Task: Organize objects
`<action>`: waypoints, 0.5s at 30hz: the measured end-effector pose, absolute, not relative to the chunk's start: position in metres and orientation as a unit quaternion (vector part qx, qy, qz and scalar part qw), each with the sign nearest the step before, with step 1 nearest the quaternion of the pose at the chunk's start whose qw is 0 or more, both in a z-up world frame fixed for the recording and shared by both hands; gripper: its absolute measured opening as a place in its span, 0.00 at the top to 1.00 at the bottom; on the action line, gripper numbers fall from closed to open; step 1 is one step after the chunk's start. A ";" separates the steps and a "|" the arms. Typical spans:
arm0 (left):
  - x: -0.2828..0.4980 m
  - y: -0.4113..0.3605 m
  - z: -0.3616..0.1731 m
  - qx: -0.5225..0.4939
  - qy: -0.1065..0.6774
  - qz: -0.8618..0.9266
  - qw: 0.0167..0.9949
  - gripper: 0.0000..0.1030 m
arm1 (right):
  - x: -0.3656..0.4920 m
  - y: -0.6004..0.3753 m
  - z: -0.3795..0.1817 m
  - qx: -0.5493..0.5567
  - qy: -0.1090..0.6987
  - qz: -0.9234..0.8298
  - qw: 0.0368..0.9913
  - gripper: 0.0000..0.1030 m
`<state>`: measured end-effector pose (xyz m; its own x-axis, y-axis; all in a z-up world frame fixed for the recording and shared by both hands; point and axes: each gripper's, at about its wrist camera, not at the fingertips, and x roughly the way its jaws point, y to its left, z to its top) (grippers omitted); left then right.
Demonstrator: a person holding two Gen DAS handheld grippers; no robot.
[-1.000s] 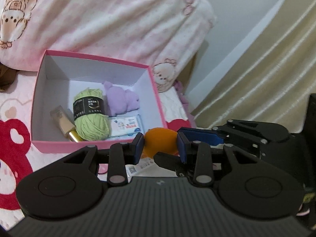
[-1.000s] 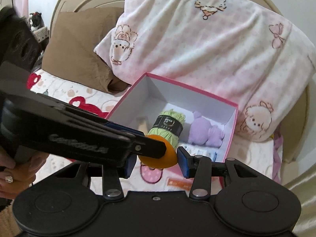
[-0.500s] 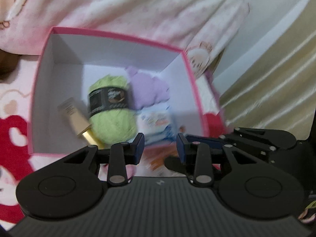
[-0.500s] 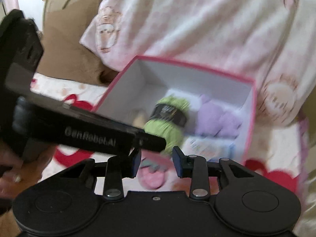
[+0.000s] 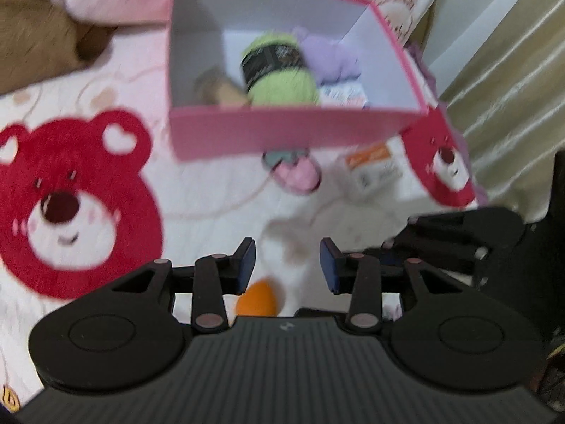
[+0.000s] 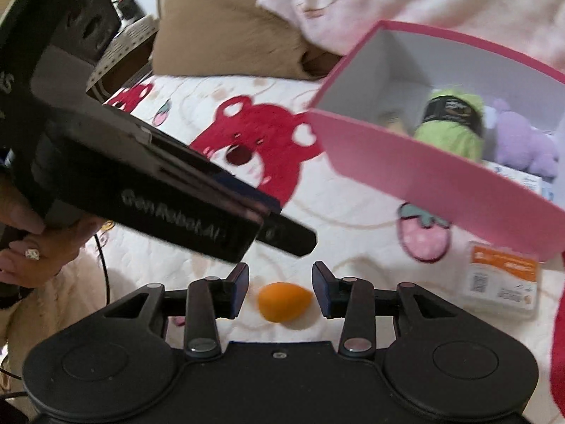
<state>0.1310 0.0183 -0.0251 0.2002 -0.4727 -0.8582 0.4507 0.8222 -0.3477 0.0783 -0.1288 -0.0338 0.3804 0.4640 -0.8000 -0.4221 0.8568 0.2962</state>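
— Orange sponge egg: where did it lie?
— On the quilt, between the right gripper fingers, untouched. Both the right and the left gripper stood wide, empty.
— Handling?
— Judged light, soft, springy; pinch across its fat middle.
— Container?
— Pink box: green yarn skein, lilac plush, a tissue pack, a beige tube.
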 end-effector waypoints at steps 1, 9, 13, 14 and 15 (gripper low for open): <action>0.127 0.025 -0.028 -0.012 0.563 -0.295 0.772 0.61 | 0.076 -0.125 -0.033 0.018 0.490 0.271 0.829 0.55; 0.108 0.046 -0.047 -0.018 0.583 -0.294 0.758 0.55 | 0.058 -0.104 -0.039 -0.019 0.502 0.294 0.813 0.46; 0.106 0.047 -0.059 -0.021 0.587 -0.294 0.754 0.51 | 0.057 -0.098 -0.049 -0.024 0.511 0.293 0.808 0.42; 0.106 0.048 -0.063 -0.024 0.589 -0.295 0.752 0.50 | 0.056 -0.097 -0.053 -0.030 0.512 0.290 0.808 0.40; 0.105 0.048 -0.067 -0.025 0.591 -0.294 0.751 0.50 | 0.055 -0.095 -0.056 -0.039 0.512 0.285 0.809 0.38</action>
